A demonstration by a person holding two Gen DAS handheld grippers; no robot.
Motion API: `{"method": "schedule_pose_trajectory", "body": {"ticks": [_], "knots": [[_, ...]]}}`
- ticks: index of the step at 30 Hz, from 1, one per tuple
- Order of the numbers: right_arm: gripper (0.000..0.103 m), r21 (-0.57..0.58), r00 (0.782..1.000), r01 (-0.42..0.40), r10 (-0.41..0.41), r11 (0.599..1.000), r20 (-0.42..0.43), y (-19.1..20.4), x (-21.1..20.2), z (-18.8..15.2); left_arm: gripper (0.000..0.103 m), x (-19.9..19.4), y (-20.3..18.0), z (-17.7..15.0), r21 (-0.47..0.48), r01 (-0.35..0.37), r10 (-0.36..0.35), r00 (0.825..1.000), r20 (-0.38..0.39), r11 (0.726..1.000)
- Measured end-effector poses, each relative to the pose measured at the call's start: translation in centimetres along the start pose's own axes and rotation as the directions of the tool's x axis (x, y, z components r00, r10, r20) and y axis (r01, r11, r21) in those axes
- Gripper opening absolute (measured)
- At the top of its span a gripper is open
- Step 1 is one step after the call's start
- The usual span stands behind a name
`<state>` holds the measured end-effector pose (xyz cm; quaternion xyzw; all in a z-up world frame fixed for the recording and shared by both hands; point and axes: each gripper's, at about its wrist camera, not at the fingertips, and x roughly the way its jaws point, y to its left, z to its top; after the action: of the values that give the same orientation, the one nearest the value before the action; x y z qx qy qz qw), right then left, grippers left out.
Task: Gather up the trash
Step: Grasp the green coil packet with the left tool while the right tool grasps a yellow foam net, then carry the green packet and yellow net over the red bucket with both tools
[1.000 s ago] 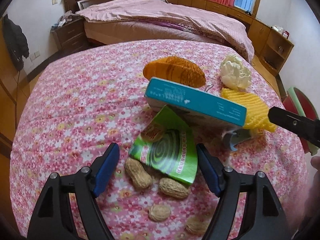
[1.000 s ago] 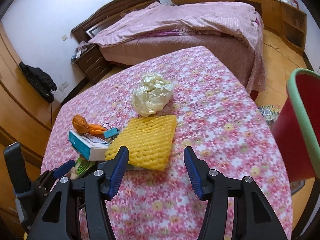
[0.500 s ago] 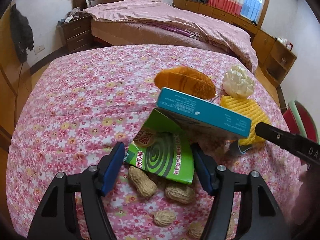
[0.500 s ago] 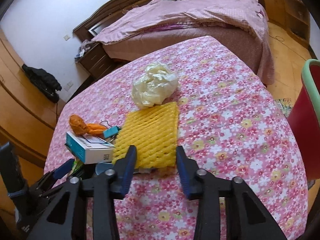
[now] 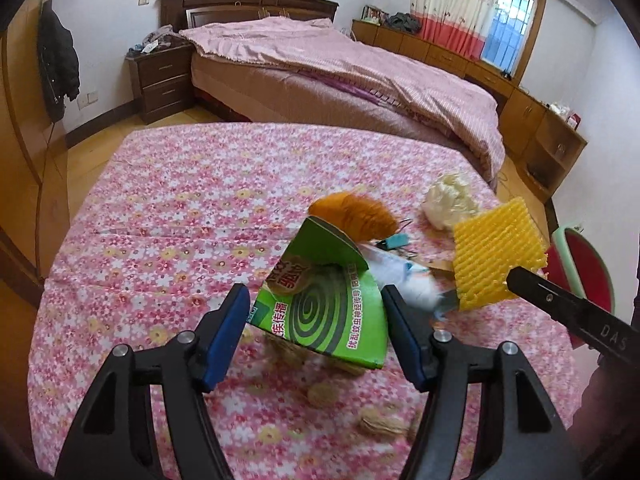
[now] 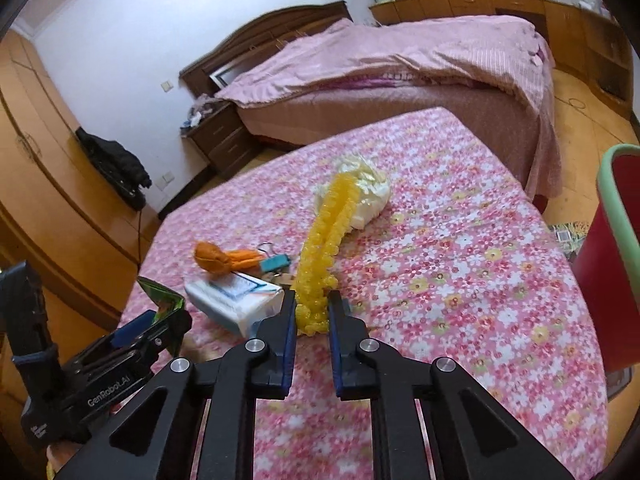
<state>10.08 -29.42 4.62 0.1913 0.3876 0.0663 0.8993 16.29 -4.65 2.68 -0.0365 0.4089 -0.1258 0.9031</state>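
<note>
My left gripper (image 5: 314,300) is shut on a green mosquito-coil box (image 5: 320,312), which hangs tilted above the peanuts (image 5: 384,426) on the flowered tablecloth (image 5: 160,220). The jaws of my right gripper (image 6: 312,300) are closing, and their pads press the near end of a yellow foam net (image 6: 328,232). The net is lifted and stands on edge at the right of the left wrist view (image 5: 496,256). A white and teal carton (image 6: 236,300) lies blurred between the two grippers. Behind it lie an orange bundle (image 6: 216,258) and a crumpled white plastic bag (image 6: 372,196).
A red bin with a green rim (image 6: 616,260) stands beside the table's right edge. A teal binder clip (image 6: 276,262) lies next to the orange bundle. Beyond the table are a bed with a pink cover (image 5: 360,80) and a nightstand (image 5: 164,76).
The left gripper narrowed onto the green box and raised it off the peanuts. The right gripper closed on the yellow net and lifted it on edge. The teal carton shifted.
</note>
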Motion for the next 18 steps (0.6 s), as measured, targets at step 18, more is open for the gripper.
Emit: {"method": "schedule_pose_trajectory", "body": {"ticks": [18], "knots": [[0.014,0.034,0.991,0.031,-0.035,0.999,0.130,-1.6,-9.4,-1.7,0.068,-4.8,-6.4,0.4,0.073,0.115,-0.118,0.992,0.049,0.991]]}}
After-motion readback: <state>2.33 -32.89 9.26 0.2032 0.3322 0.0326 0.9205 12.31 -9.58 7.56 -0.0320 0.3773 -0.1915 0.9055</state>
